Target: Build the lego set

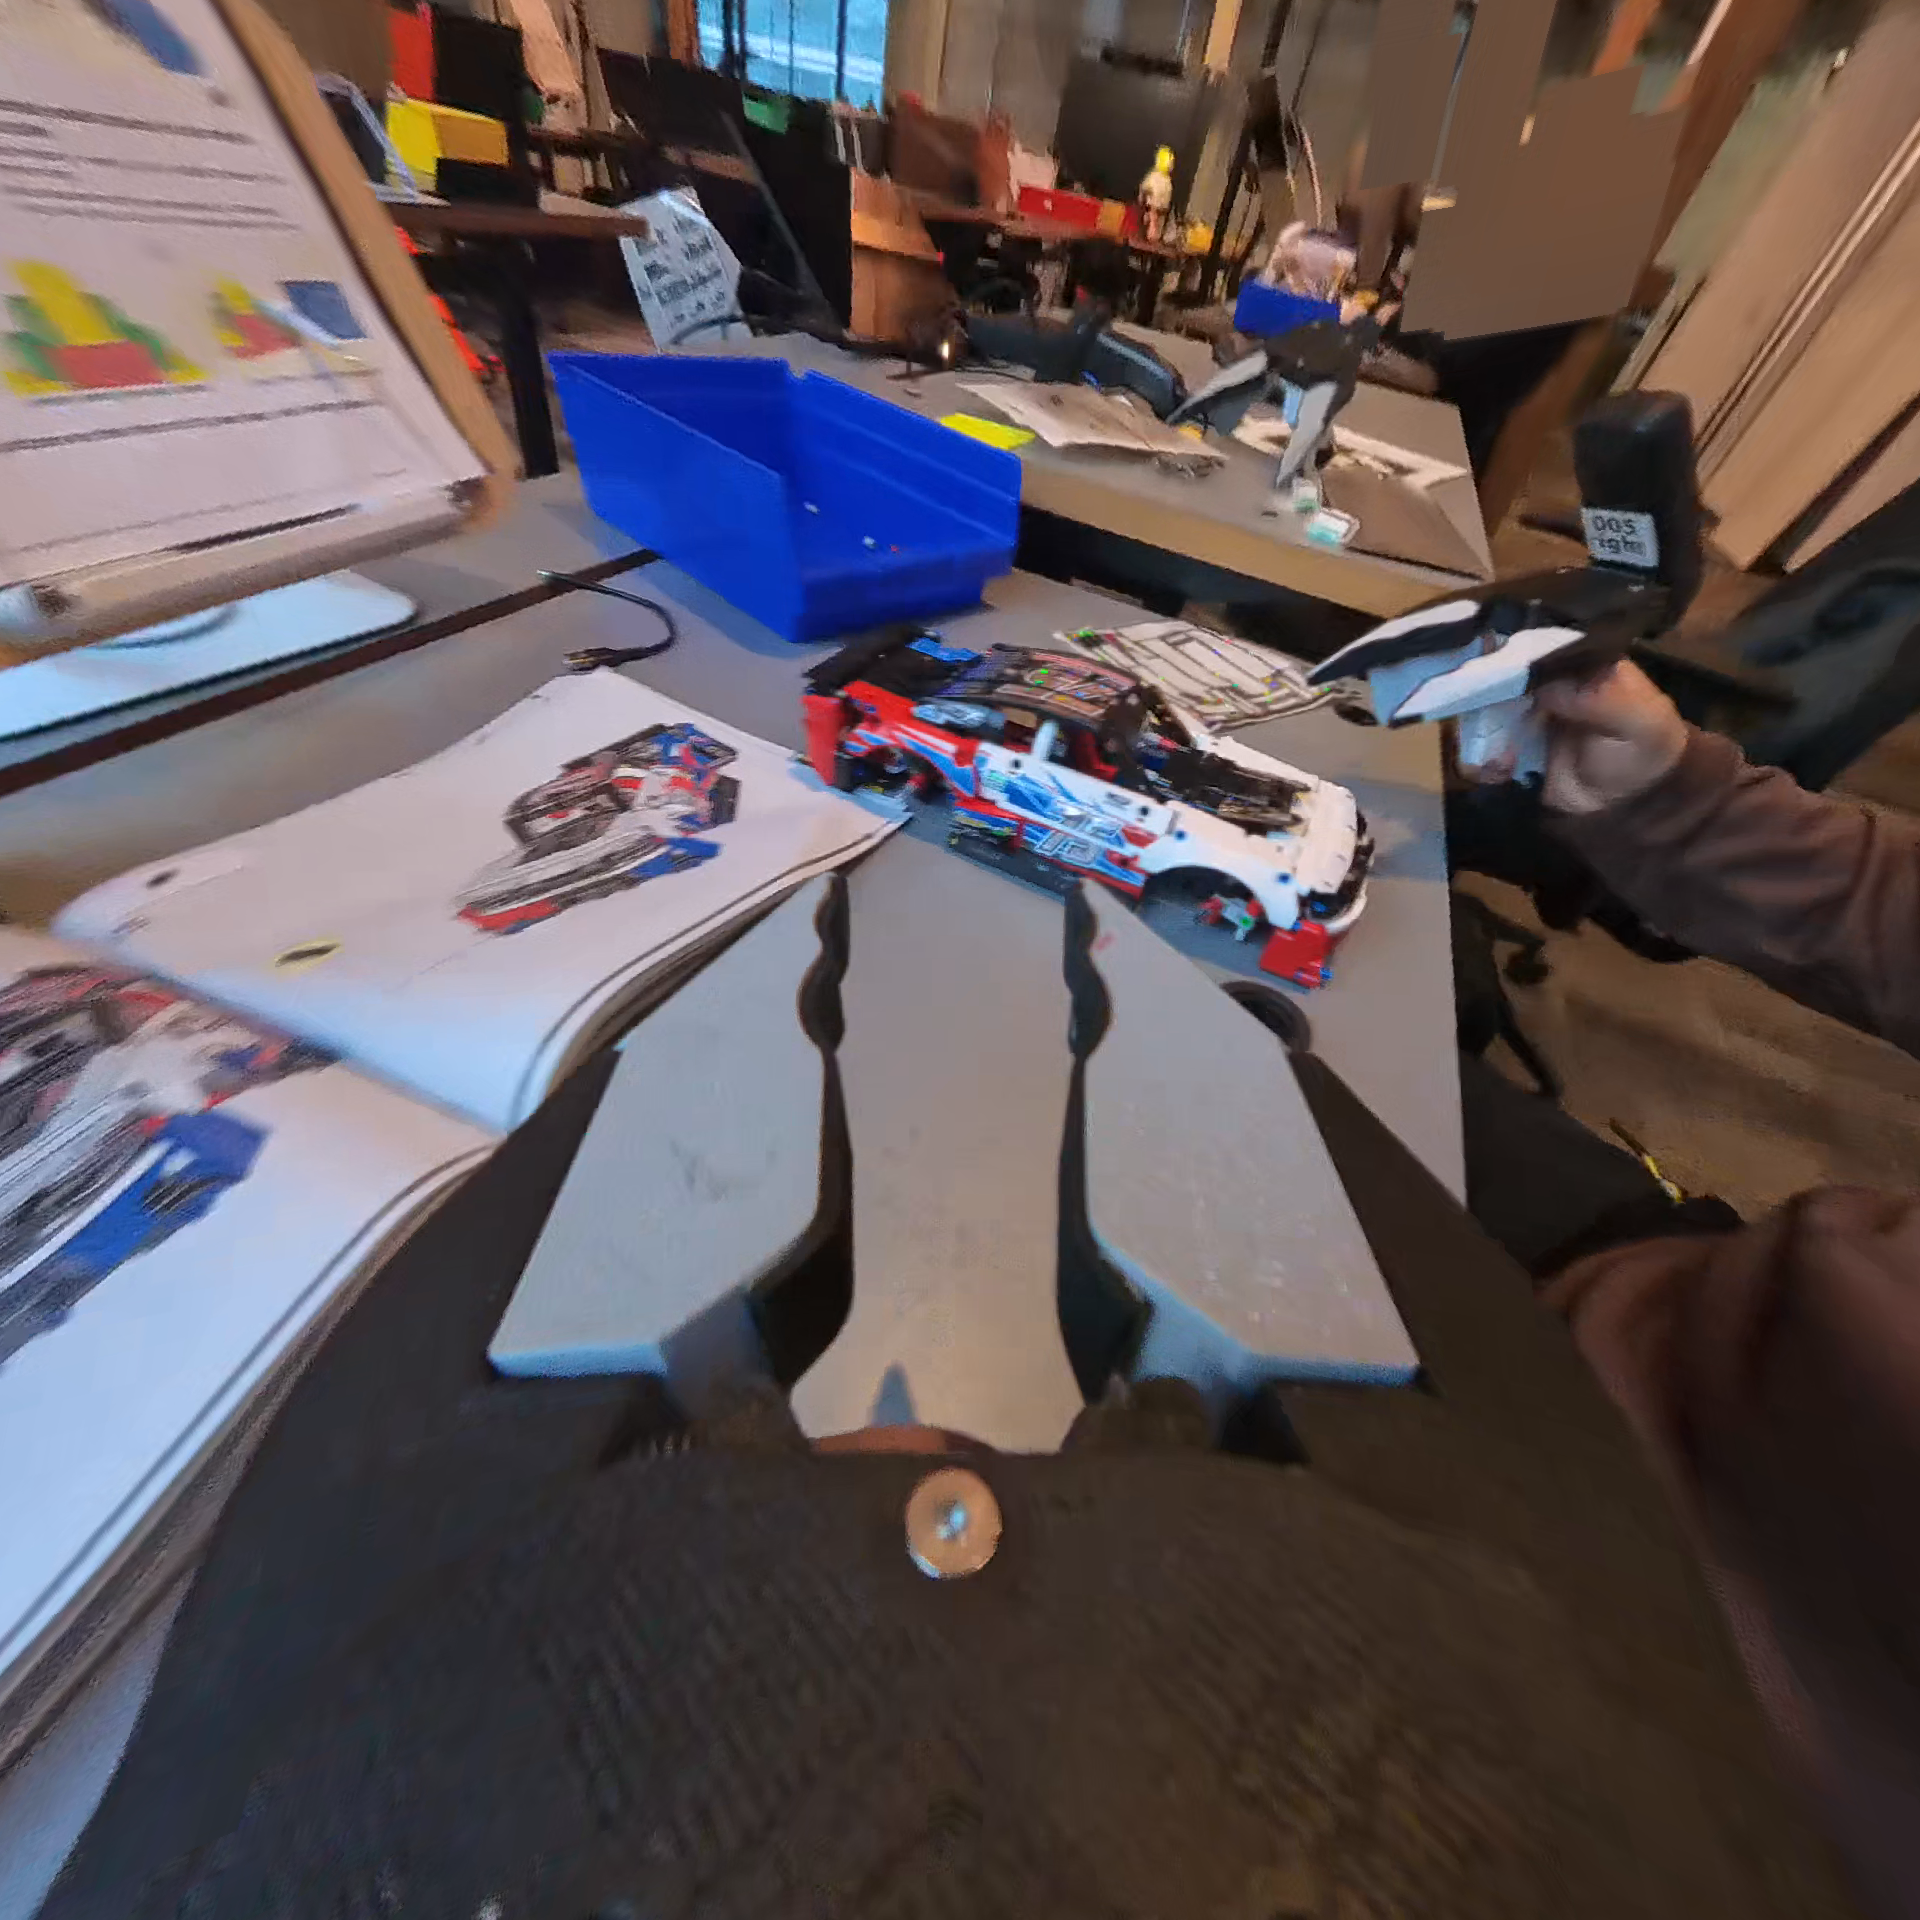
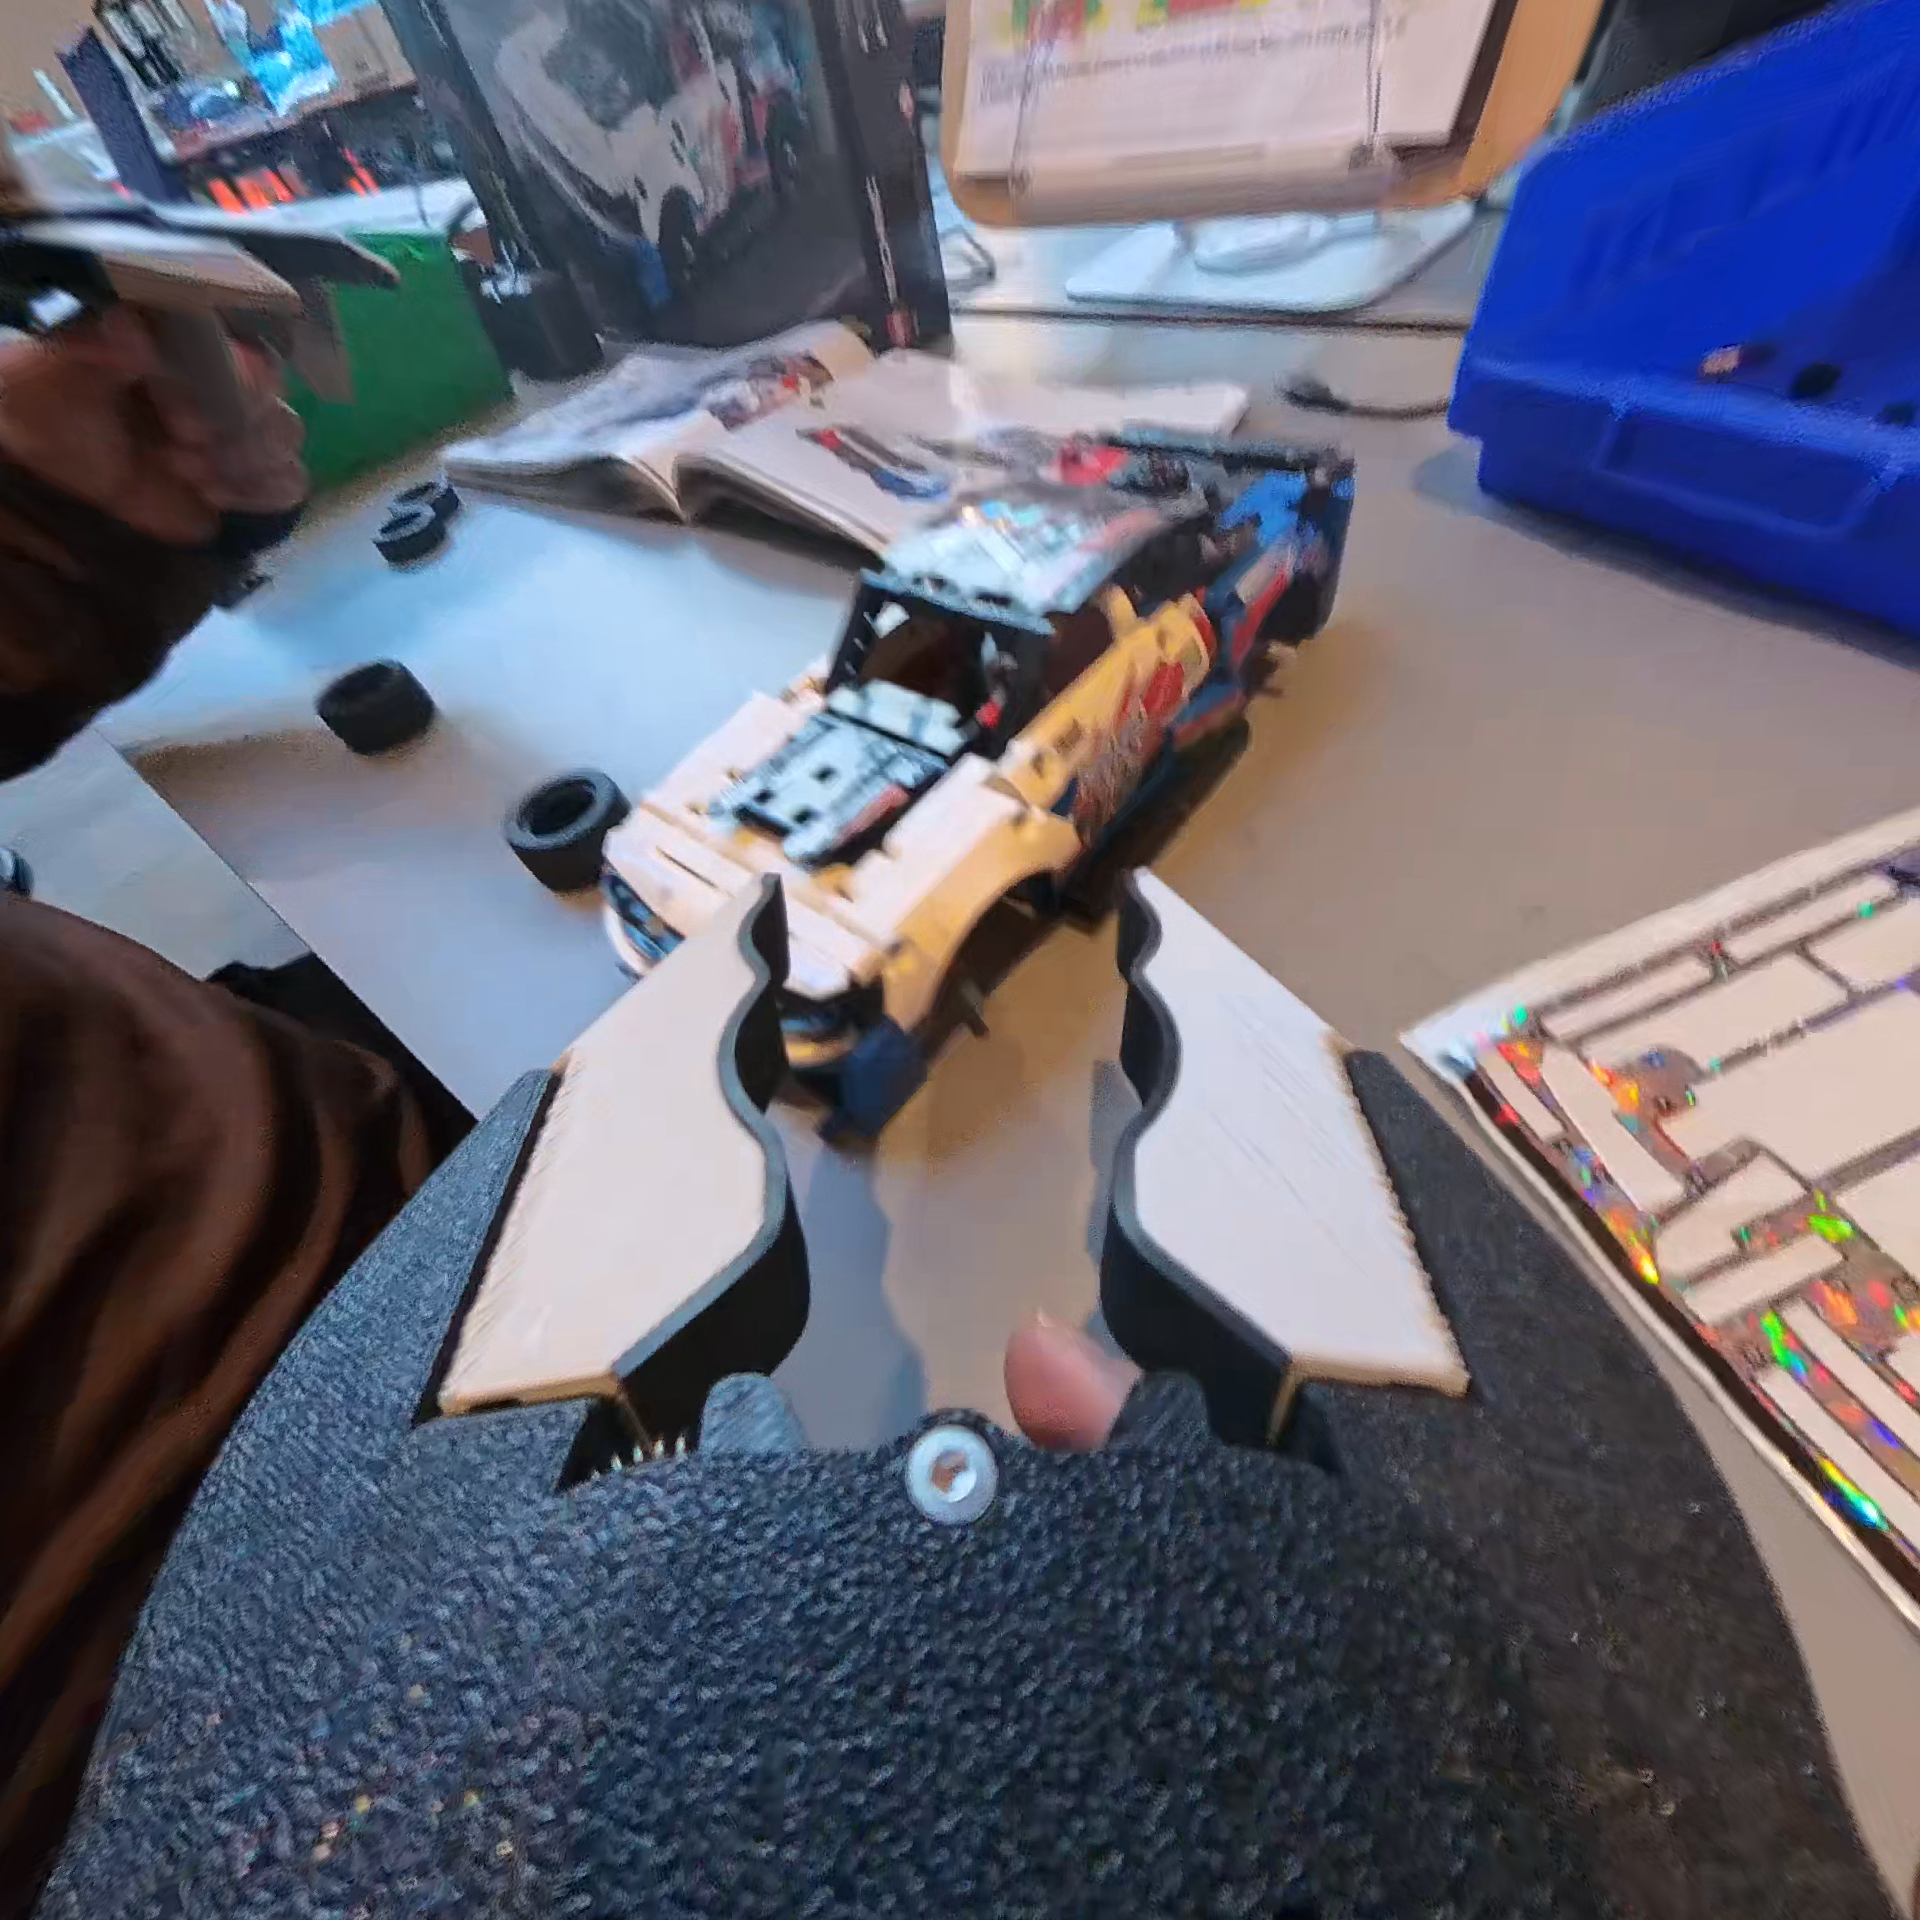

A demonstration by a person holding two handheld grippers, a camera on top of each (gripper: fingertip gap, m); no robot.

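Note:
A white, red and blue lego race car (image 1: pixel 1081 800) without wheels sits on the grey table; in the right wrist view it (image 2: pixel 987 748) lies just beyond my fingers. My left gripper (image 1: pixel 956 904) is open and empty, above bare table short of the car. My right gripper (image 2: pixel 951 894) is open and empty, its tips over the car's front; it also shows in the left wrist view (image 1: pixel 1455 665), held in a hand at the right. Loose black tyres lie left of the car: one (image 2: pixel 566 826) by its nose, another (image 2: pixel 376 704) farther left, two more (image 2: pixel 416 520) at the back.
An open instruction booklet (image 1: pixel 436 883) lies left of the car. A blue bin (image 1: pixel 790 499) stands behind it. A sticker sheet (image 2: pixel 1714 1164) lies at the right. The set's box (image 2: pixel 686 156), a green box (image 2: pixel 405 343) and a stand with a printed sheet (image 1: pixel 177 270) stand behind. Some 35 centimeters of space lies between my two pairs of fingers.

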